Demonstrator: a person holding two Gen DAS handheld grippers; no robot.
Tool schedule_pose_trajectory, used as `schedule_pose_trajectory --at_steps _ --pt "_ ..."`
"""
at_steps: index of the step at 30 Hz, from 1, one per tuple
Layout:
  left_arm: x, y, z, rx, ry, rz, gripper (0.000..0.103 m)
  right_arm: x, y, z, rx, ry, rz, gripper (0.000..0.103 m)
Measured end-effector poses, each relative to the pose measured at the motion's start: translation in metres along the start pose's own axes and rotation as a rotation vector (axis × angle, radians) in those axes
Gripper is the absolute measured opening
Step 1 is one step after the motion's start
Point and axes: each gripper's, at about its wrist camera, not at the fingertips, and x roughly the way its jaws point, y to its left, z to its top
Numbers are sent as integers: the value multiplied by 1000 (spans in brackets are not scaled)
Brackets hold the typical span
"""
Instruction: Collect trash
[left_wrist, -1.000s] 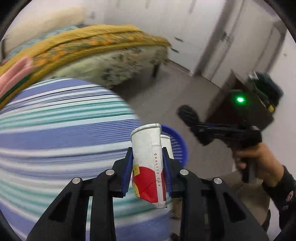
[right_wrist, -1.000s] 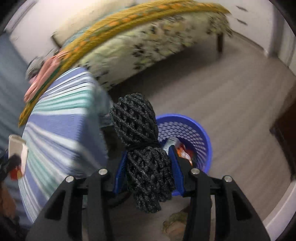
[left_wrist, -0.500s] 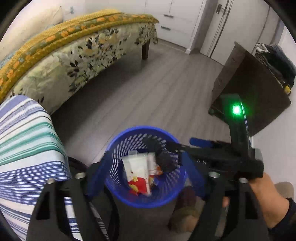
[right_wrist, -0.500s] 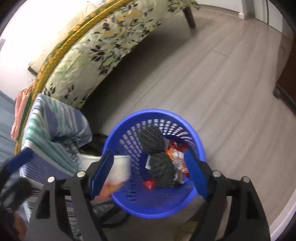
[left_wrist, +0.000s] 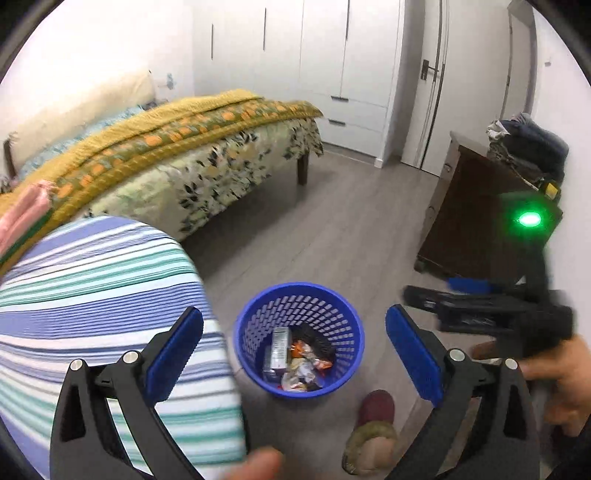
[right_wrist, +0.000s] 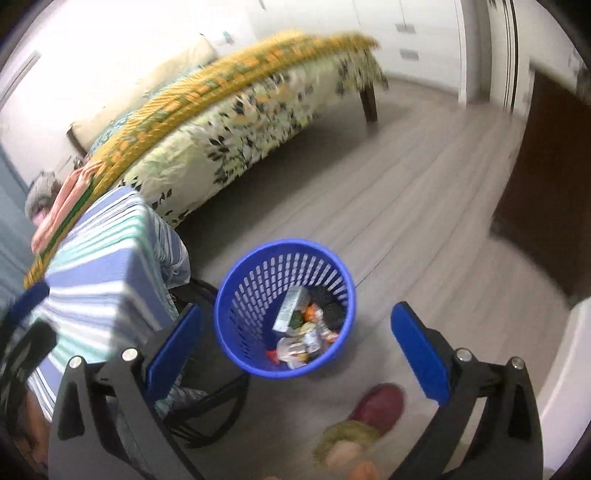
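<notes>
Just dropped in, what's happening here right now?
A person is collecting trash in a bedroom with a handheld claw in each hand. Both claws are over the blue basket on the floor, beside the striped-cloth table. The left claw and the right claw have just been opening and now stand wide open with nothing between them. The basket holds wrappers, a small carton and a black mesh bundle. Nothing is held at the moment.

My gripper (left_wrist: 293, 343) has blue pads on black arms. The basket (left_wrist: 258, 314) is blue mesh. The cloth (left_wrist: 92, 280) beside it is striped blue, teal and white; the bed (left_wrist: 207, 173) wears a black-leaf print under a mustard-and-orange blanket (left_wrist: 147, 129).
</notes>
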Motion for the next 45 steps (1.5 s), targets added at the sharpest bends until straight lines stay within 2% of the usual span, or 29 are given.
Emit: schedule_pose_trajectory --at_steps 3,5,7,11,15,19,29,45 --pt "-18 -2 -7 1 11 48 98 -54 20 -14 -43 -176 42 98" --pt "-27 -5 -10 5 -6 70 98 -68 26 -20 -60 -199 39 98" --pt "-37 -9 -13 1 -38 123 98 -71 28 -22 -88 -210 21 98" --pt "-39 -11 -16 -17 19 117 98 -69 25 -30 -43 -140 -65 98" --pt "-32 -13 -20 -22 76 82 98 -71 34 -40 -81 -87 -128 98" --pt "-26 -11 -24 -48 113 42 98 -73 37 -50 -75 -45 -133 98" --pt "-17 -14 -26 -49 136 72 98 -64 38 -65 -53 37 -111 98" --pt "-8 -11 -31 -69 166 70 98 -65 43 -68 -60 56 -96 98"
